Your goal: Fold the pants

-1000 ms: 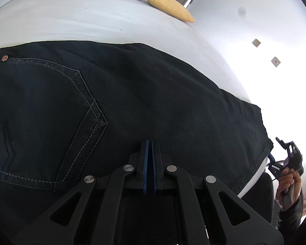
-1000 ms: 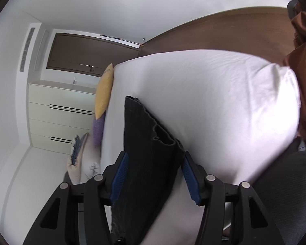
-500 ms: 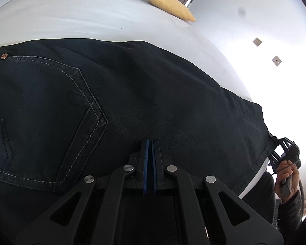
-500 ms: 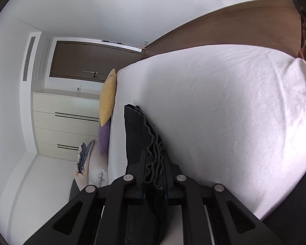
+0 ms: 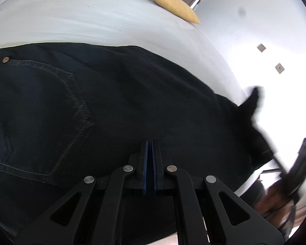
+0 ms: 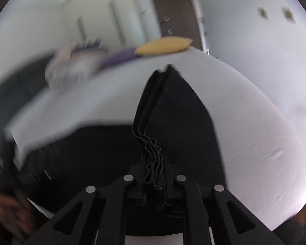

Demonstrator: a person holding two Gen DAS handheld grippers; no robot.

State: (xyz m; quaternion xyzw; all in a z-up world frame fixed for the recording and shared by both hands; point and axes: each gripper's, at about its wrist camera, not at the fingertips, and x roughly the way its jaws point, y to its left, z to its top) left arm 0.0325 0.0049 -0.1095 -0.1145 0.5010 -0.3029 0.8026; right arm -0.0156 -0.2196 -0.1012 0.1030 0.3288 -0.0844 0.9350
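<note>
On the white bed (image 5: 104,20), our right claw (image 6: 153,171) clamps the black pants' (image 5: 132,94) bunched hem; our left claw (image 5: 150,151) stays pinched together.

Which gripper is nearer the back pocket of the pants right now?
Left. The left gripper is shut just beside the back pocket, near the waist end. The right gripper is shut on the bunched hems at the far end.

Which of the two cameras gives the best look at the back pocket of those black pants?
The left wrist view. There the back pocket of the pants lies spread flat on the bed, its stitching and rivet sharp. The right wrist view shows only the bunched hem end of the pants clamped in the right gripper; no pocket is discernible.
</note>
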